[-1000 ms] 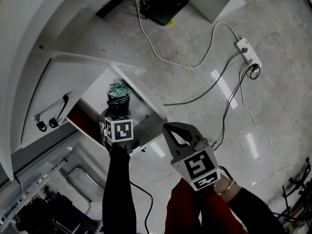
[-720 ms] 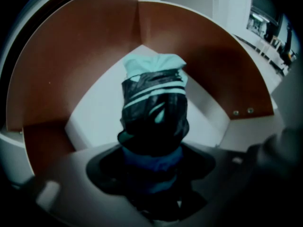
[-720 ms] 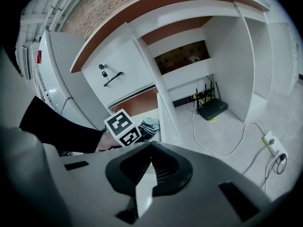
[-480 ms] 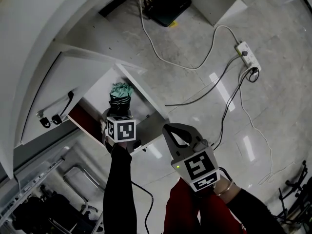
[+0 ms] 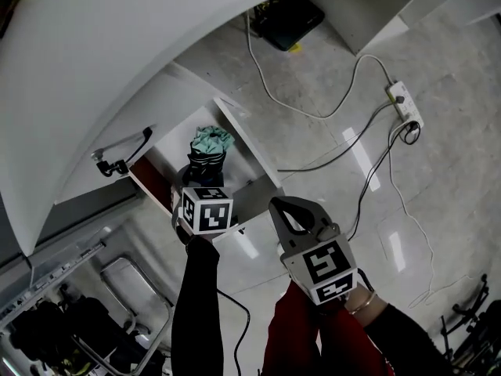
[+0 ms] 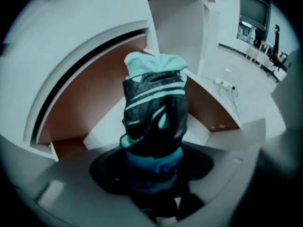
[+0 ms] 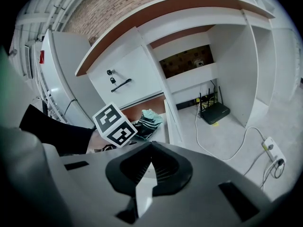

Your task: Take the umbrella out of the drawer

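Since the earlier frame the left tongs (image 5: 205, 182) have been raised, and their jaws have just been closed a little further, with the folded umbrella (image 5: 209, 149) between them. The umbrella is now gripped near its close end, so that the teal-and-black bundle sticks out beyond the jaws and points steeply down at the open drawer (image 5: 249, 143). In the left gripper view the umbrella (image 6: 156, 108) fills the middle of the picture, with the drawer's white bottom and brown inner walls seen behind it. It is therefore judged to be hanging over the opening, no longer lying in it. Whether its far tip is already above the drawer's rim cannot be told.

An end grip of this kind seems chosen so that the bundle can be drawn out lengthwise, past the curved white surface (image 5: 117, 53) that overhangs the drawer from the left.

The right tongs (image 5: 282, 209) are held closed and empty. They sit to the right of the drawer, near its front corner and well apart from the umbrella, most likely kept out of the way. In the right gripper view their jaw tips (image 7: 150, 161) are seen to meet with nothing between them.

Cables and a power strip (image 5: 400, 97) lie on the floor farther right, away from the lifting path.
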`<control>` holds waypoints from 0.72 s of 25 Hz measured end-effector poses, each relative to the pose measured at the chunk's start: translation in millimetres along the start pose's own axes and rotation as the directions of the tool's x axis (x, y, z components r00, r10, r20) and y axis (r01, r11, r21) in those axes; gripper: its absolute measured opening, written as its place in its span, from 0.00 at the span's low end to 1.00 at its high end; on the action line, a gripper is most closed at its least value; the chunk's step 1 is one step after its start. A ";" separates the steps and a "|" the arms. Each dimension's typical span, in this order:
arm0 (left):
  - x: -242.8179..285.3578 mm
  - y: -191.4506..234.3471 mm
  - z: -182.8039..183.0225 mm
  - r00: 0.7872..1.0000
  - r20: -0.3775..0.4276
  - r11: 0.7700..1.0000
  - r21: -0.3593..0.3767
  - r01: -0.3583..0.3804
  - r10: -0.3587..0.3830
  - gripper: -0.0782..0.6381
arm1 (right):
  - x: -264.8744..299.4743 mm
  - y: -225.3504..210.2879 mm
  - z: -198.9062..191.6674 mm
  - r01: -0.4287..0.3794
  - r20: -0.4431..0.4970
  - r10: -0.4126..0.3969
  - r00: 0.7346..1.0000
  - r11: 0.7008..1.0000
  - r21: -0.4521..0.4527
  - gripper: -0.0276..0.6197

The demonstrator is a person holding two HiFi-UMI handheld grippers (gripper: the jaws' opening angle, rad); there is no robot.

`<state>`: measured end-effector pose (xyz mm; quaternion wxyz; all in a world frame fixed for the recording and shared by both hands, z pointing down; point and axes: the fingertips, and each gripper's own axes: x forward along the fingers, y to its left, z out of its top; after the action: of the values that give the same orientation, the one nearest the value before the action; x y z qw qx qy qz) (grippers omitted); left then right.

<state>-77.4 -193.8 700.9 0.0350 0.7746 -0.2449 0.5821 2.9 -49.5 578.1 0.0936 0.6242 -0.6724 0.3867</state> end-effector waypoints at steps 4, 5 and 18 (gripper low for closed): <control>-26.6 -1.6 14.1 0.999 0.050 1.000 0.019 -0.002 0.001 0.50 | -10.1 5.5 5.7 -0.003 0.001 0.003 1.000 1.000 -0.011 0.04; -33.5 -2.5 17.2 0.998 0.060 1.000 0.025 -0.003 0.001 0.50 | -12.9 6.8 7.3 -0.003 0.000 0.003 1.000 1.000 -0.013 0.04; -134.9 -10.1 33.1 0.984 0.179 0.999 -0.049 -0.014 0.023 0.50 | -51.1 35.0 41.7 -0.030 0.024 0.032 0.999 0.996 -0.081 0.04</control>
<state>-71.1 -150.4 568.6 0.0260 0.8205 -0.2680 0.5043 -3.7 -39.6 504.4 0.1040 0.6141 -0.6982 0.3530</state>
